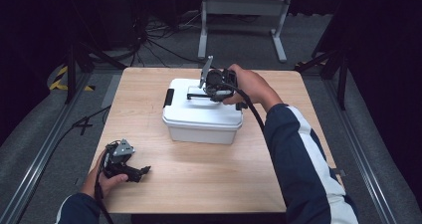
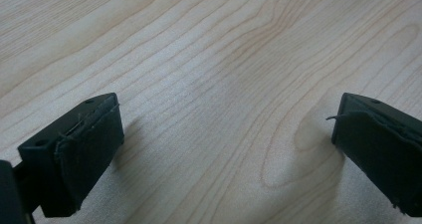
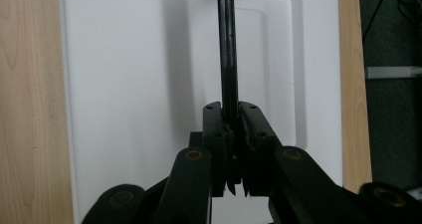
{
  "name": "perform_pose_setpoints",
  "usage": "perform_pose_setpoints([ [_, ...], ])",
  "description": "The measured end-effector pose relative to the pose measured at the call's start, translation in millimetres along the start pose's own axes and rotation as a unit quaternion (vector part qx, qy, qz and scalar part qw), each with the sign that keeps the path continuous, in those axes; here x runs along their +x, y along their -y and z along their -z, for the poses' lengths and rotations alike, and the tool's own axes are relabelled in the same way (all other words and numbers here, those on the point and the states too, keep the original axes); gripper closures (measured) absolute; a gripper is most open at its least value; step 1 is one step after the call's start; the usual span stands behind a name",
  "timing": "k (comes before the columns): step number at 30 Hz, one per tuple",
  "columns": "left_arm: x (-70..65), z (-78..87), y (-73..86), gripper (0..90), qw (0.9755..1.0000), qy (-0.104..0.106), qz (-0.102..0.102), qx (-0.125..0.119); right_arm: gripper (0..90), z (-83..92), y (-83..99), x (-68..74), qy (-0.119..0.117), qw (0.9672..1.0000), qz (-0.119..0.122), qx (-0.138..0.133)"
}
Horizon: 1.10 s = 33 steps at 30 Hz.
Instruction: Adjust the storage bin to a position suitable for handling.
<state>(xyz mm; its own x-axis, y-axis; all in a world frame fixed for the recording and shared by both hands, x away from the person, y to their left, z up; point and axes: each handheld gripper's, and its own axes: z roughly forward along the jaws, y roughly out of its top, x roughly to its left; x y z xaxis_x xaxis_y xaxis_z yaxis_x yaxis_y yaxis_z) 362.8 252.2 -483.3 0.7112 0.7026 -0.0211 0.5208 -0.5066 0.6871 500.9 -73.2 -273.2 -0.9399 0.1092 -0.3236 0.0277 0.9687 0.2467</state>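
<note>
Right hand-held gripper point(image 3: 230, 122) clamped on box point(image 1: 202, 115) handle point(image 3: 228, 50), wrist bent down.

the table point(image 1: 199, 184) is evenly lit from above while the room around its edges falls into near black. soft shadows sit beside the box point(image 1: 201, 119) and under the fingers point(image 2: 79, 154). both gripper views are slightly soft, the nearest black parts blurred.

Right gripper point(image 1: 208, 87) reached forward, fingers point(image 3: 215, 134) pinched together, left gripper point(image 1: 135, 171) low, fingers point(image 2: 82, 154) spread wide
</note>
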Motion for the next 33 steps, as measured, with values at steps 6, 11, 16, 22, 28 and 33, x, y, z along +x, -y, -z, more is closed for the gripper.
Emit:
perform_pose_setpoints([
  [6, 0.1, 0.0, 0.0, 0.3, 1.0000, 0.000, 0.000, 0.000, 84.9, 2.0, 1.1, -4.1, -0.001, 0.9998, 0.001, -0.018],
  [11, 0.1, 0.0, -0.1, 0.3, 1.0000, 0.001, 0.000, 0.001, 85.1, 11.9, 2.7, -6.1, 0.003, 0.9991, -0.005, -0.041],
  [16, 0.1, 0.2, -0.1, 0.3, 1.0000, 0.001, 0.000, 0.001, 85.1, 26.3, 4.5, -8.3, 0.026, 0.9975, -0.010, -0.065],
  [22, 0.1, 0.1, -0.1, 0.3, 1.0000, 0.001, 0.000, 0.001, 85.1, 32.3, 7.6, -7.0, 0.023, 0.9979, -0.008, -0.060],
  [28, 0.2, 0.1, -0.2, 0.2, 1.0000, 0.001, 0.000, 0.001, 85.0, 39.7, 12.8, -5.4, 0.028, 0.9977, -0.008, -0.062],
  [33, 0.2, 0.1, -0.2, 0.2, 1.0000, 0.001, 0.000, 0.001, 85.1, 44.4, 21.5, -5.3, 0.029, 0.9969, -0.014, -0.072],
])
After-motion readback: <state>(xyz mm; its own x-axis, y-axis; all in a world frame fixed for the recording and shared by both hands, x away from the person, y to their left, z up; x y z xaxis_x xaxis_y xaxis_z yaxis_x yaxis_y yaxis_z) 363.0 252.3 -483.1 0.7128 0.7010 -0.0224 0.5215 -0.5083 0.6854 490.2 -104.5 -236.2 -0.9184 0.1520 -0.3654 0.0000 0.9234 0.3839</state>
